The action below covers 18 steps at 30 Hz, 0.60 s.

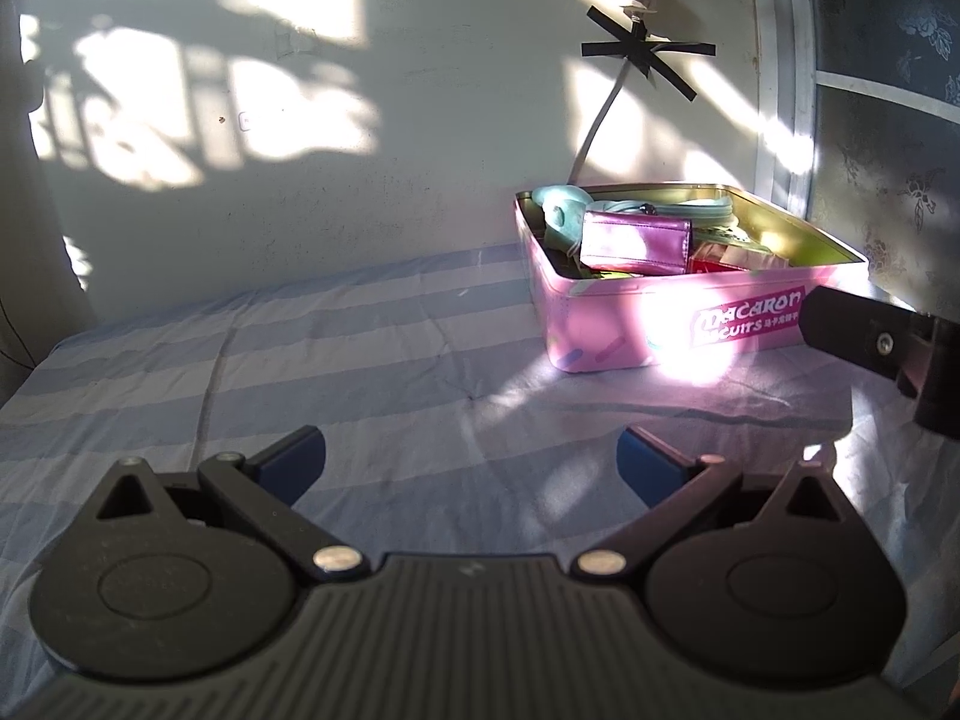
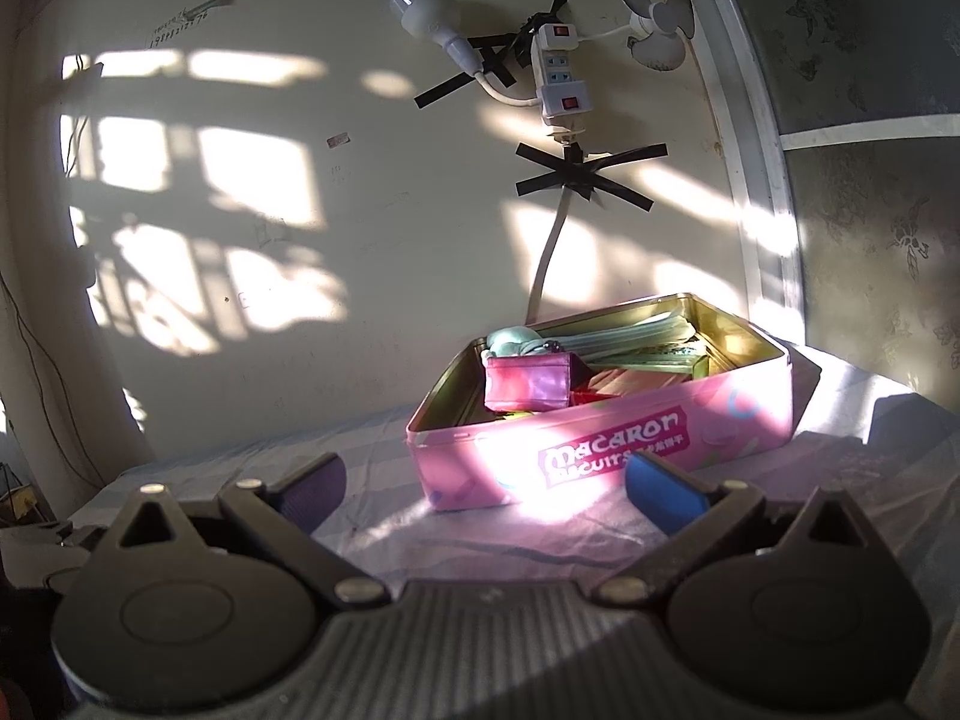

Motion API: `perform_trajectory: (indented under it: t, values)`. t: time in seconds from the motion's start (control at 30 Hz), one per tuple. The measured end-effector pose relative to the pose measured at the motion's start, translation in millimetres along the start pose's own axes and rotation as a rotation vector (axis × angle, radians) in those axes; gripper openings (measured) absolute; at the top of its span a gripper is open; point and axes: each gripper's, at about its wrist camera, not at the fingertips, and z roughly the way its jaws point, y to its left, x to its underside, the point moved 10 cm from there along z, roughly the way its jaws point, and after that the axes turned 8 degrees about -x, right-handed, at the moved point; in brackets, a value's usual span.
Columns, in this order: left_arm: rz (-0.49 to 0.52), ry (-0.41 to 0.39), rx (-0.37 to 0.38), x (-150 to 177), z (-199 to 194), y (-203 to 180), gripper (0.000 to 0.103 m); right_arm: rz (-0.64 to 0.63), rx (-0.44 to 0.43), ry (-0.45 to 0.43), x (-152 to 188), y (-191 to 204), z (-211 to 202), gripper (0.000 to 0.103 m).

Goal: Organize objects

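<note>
A pink "Macaron Biscuits" tin (image 1: pixel 606 324) stands open on the striped bedsheet, right of centre in the left wrist view and ahead in the right wrist view (image 2: pixel 474 468). Inside lie a shiny purple wallet (image 1: pixel 636 240) (image 2: pixel 528 387), a pale teal object (image 1: pixel 558 204) (image 2: pixel 510 341) and several flat packets. My left gripper (image 1: pixel 471 465) is open and empty, low over the sheet, short of the tin. My right gripper (image 2: pixel 486 486) is open and empty just before the tin's front wall; part of it shows at the left wrist view's right edge (image 1: pixel 870 342).
The blue-and-white striped sheet (image 1: pixel 300 360) covers the surface up to a cream wall. A white power strip (image 2: pixel 558 78) and cable are taped to the wall above the tin. A patterned glass panel (image 2: pixel 870 210) stands at the right.
</note>
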Motion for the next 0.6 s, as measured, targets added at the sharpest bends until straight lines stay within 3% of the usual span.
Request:
perform_trajectory:
  t: [0.6]
  values:
    - [-0.014,0.06,-0.005,6.4,18.8,2.6,0.103,0.001,0.001,0.074,18.4,-6.1,27.6,0.103]
